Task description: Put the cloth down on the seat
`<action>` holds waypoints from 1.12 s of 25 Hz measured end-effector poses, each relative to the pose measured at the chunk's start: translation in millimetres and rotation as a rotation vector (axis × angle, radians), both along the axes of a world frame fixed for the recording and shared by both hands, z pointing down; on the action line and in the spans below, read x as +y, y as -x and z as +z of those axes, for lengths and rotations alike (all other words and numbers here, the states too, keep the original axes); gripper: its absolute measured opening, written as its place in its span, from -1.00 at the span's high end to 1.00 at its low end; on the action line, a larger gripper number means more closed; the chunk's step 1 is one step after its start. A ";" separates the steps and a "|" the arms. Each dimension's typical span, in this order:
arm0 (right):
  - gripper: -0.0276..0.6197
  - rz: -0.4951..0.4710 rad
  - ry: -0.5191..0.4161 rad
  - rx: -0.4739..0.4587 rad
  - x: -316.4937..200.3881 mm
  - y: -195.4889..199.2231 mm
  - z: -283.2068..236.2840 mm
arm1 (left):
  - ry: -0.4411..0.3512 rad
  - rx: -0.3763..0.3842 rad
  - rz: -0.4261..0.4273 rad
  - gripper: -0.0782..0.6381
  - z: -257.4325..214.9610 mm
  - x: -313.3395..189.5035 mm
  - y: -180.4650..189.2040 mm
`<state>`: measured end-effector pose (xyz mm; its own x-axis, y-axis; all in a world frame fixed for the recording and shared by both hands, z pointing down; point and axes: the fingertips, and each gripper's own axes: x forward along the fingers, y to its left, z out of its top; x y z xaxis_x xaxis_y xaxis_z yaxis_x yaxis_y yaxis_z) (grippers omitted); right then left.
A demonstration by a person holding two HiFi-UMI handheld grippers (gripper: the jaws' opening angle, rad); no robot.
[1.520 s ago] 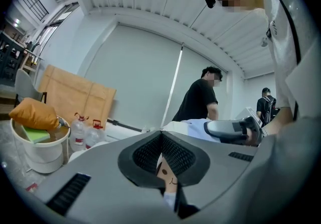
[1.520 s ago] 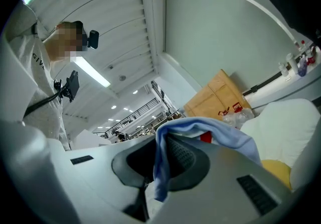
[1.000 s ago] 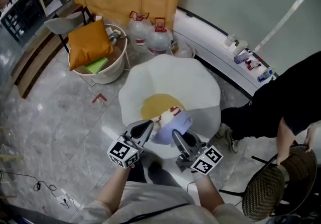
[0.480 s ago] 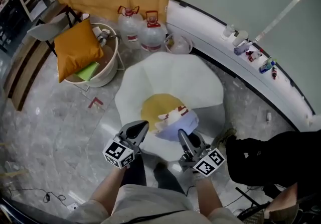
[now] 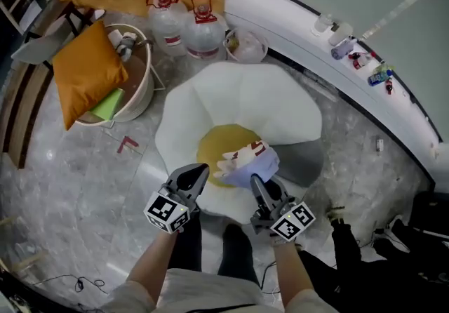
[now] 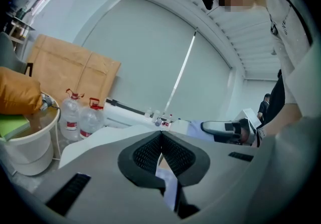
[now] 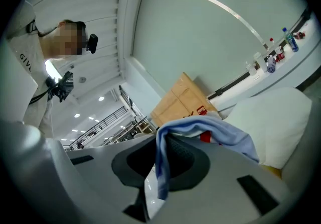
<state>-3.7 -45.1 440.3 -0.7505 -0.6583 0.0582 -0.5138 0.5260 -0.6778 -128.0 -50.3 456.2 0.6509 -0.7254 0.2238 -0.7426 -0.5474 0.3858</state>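
The cloth (image 5: 251, 161) is pinched tight in the fingers of the right gripper (image 5: 255, 181) and held just over the yellow middle of the seat (image 5: 238, 101), the left gripper (image 5: 199, 171) is kept shut on nothing at the seat's near edge, and next the cloth should probably be lowered and let go.

Bright, even light is being thrown from overhead — lamps (image 7: 76, 116) are being caught as small flares. A soft shadow is being cast beside the seat (image 5: 238, 97). Edges are being bowed and darkened — the near foreground is being blurred.
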 end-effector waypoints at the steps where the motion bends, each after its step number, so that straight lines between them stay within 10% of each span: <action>1: 0.75 0.012 0.011 0.000 -6.6 2.4 8.2 | 0.009 -0.002 0.018 0.75 7.2 -5.5 -0.3; 28: 0.75 0.140 0.195 0.007 -69.9 -8.2 232.6 | 0.125 -0.015 0.172 0.75 179.5 -71.7 -38.9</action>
<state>4.6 -115.1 672.9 -0.6516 -0.7320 0.1992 -0.5776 0.3086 -0.7557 -89.1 -122.0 635.7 0.7590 -0.5695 0.3155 -0.6482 -0.6152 0.4487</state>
